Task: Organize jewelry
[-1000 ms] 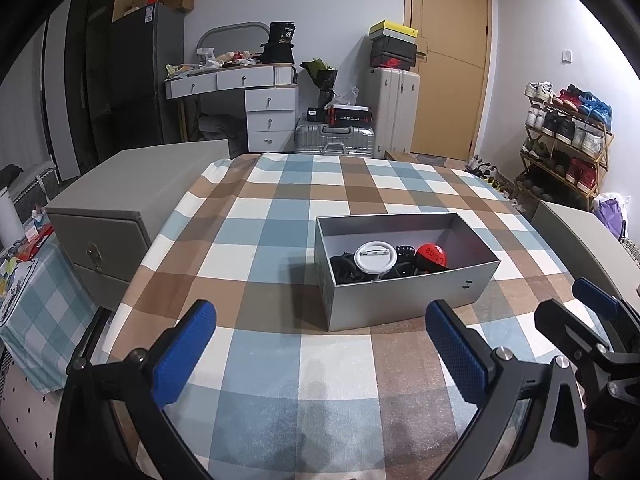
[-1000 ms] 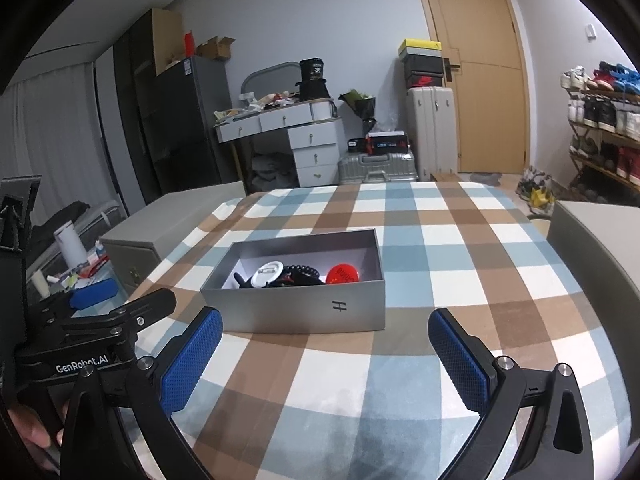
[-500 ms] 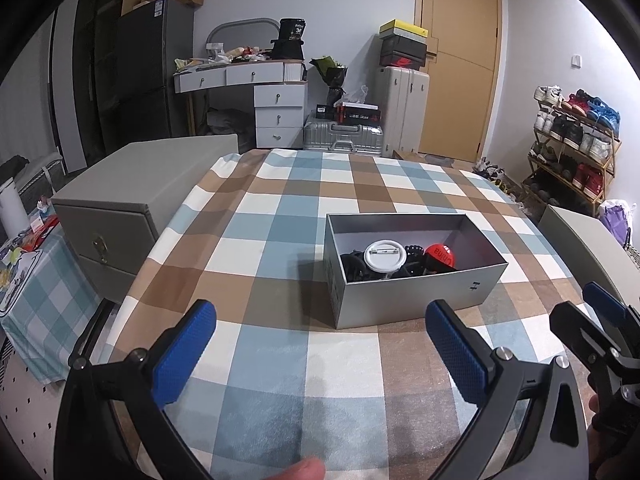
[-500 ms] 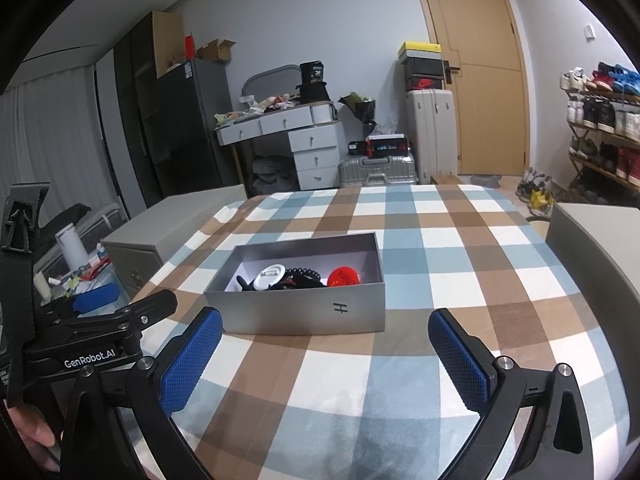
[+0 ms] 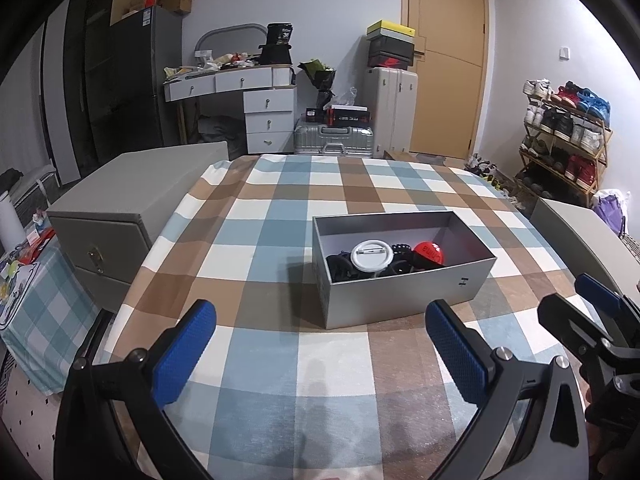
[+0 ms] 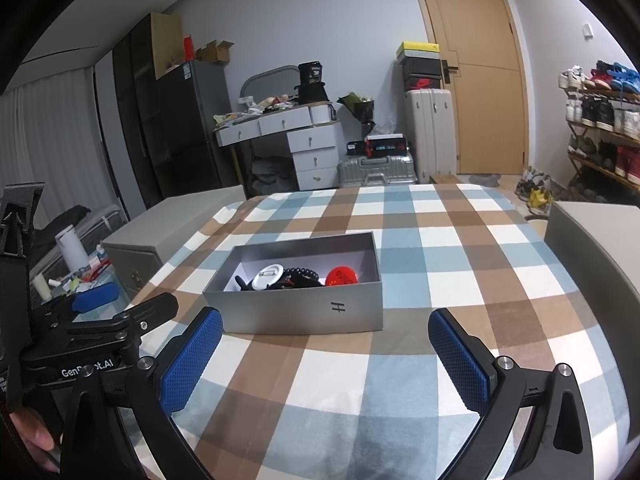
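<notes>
A grey open box (image 5: 404, 296) stands on the checked tablecloth (image 5: 280, 216); it also shows in the right wrist view (image 6: 296, 312). Inside lie a white round badge (image 5: 370, 255), a red round badge (image 5: 429, 253) and black beaded jewelry (image 5: 344, 266). In the right wrist view I see the white badge (image 6: 269, 276), the red badge (image 6: 341, 276) and black beads (image 6: 301, 272). My left gripper (image 5: 320, 348) is open and empty, short of the box. My right gripper (image 6: 326, 356) is open and empty, just in front of the box.
Grey drawer cabinets stand left (image 5: 132, 216) and right (image 5: 580, 228) of the table. Behind are a white desk (image 5: 244, 92), suitcases (image 5: 394, 108), a door (image 5: 444, 60) and a shoe rack (image 5: 564, 140). A low table with clutter (image 5: 24, 264) is at the left.
Both grippers have drawn back and tilted slightly, so the box sits a little further off and more of the room shows. Both stay open and empty. The box has not moved.
</notes>
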